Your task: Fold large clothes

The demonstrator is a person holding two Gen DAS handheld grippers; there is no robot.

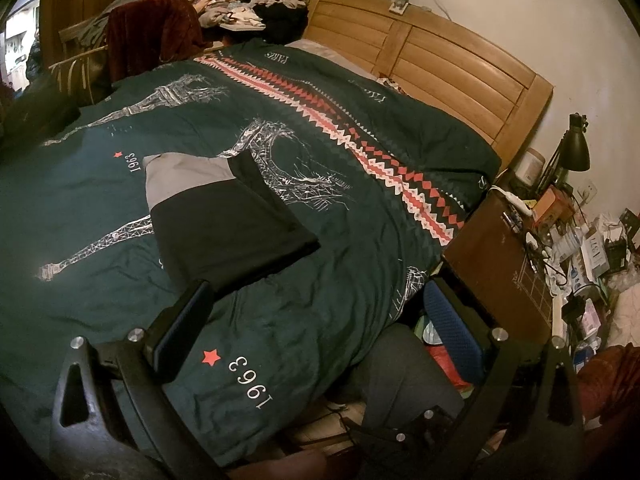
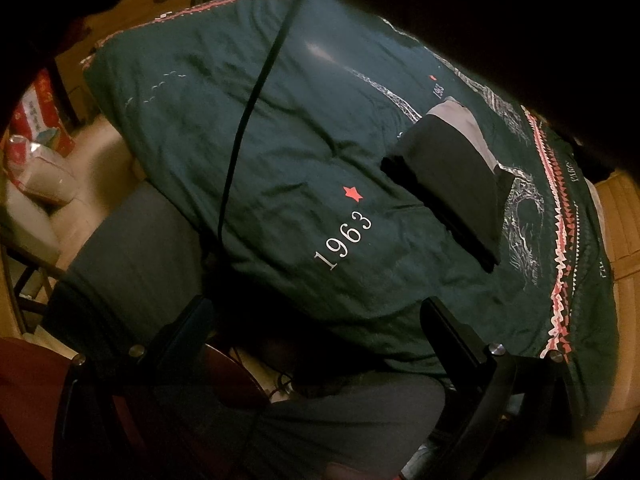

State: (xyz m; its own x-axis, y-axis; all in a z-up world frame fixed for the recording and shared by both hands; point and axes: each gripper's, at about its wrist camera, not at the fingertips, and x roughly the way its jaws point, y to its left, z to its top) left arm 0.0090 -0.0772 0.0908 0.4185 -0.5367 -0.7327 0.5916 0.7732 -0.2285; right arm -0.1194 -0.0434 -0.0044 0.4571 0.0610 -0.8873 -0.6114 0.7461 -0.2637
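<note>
1. Garment [image 1: 224,220] in black and grey is lying folded into a compact rectangle on the dark green quilt [image 1: 360,168] covering the bed, well ahead of both tools and touched by neither; the right wrist view is showing the same bundle [image 2: 452,176] with neat stacked edges.
2. Left tongs [image 1: 320,320] are hanging wide open over the near edge of the bed, gripping nothing.
3. Right tongs [image 2: 320,332] are likewise standing wide apart and empty, hovering low by the person's grey-trousered legs [image 2: 132,248].
4. Folding of this piece is looking finished, so the step in hand is probably the pause between garments.
5. Next move is likely calling for a reach toward the heap of unfolded clothes [image 1: 240,4] beyond the far side of the bed, or for setting the folded bundle aside; which one, nothing here is settling.
</note>
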